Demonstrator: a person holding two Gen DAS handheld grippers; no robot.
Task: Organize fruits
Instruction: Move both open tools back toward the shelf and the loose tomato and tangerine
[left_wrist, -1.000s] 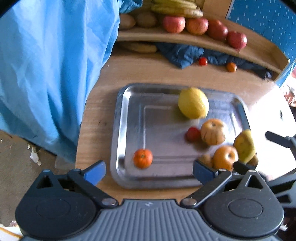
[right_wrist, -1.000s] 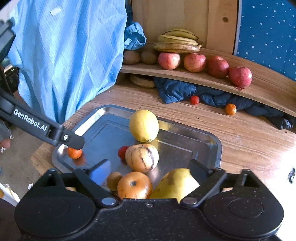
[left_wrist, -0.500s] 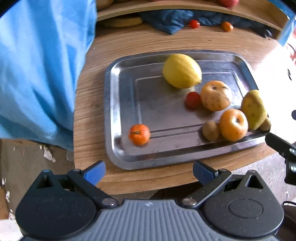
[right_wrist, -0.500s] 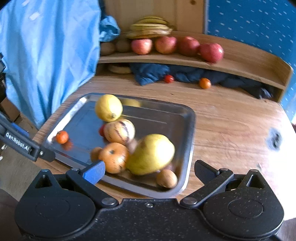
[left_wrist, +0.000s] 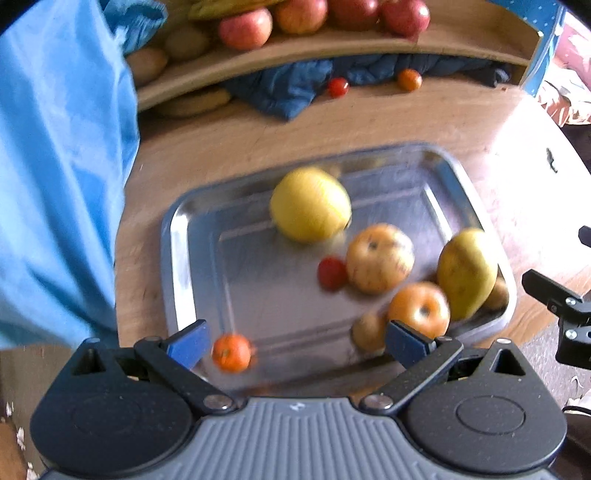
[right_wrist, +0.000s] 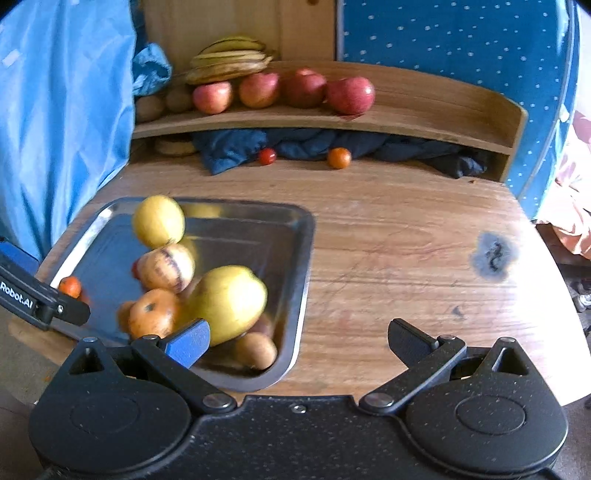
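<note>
Half a second before, the left wrist camera had looked steeply down on the whole tray; now the left gripper (left_wrist: 293, 341) had come lower and closer to the near rim, so that the steel tray (left_wrist: 177, 258) filled more of its view and the shelf (left_wrist: 332, 44) with its red apples (left_wrist: 245, 29) showed again at the top. The right gripper (right_wrist: 295, 338) had swung rightward, leaving the tray at the left of its view and bare table (right_wrist: 406, 251) ahead of its fingers. That read as the left one lining up for a pick while the right stood aside.

Both grippers were wide open and held nothing. The small orange fruit (left_wrist: 232, 352) lay alone in the near-left corner of the tray, just beside the left gripper's left finger and within its span; whether a finger touched it could not be told through the blur. The yellow lemon (left_wrist: 310, 205), the striped fruit (left_wrist: 379, 258), the small red tomato (left_wrist: 331, 273), the persimmon (left_wrist: 419, 308) and the pear (left_wrist: 466, 273) were clustered toward the tray's right side, apart from it. It seemed the likeliest next pick
</note>
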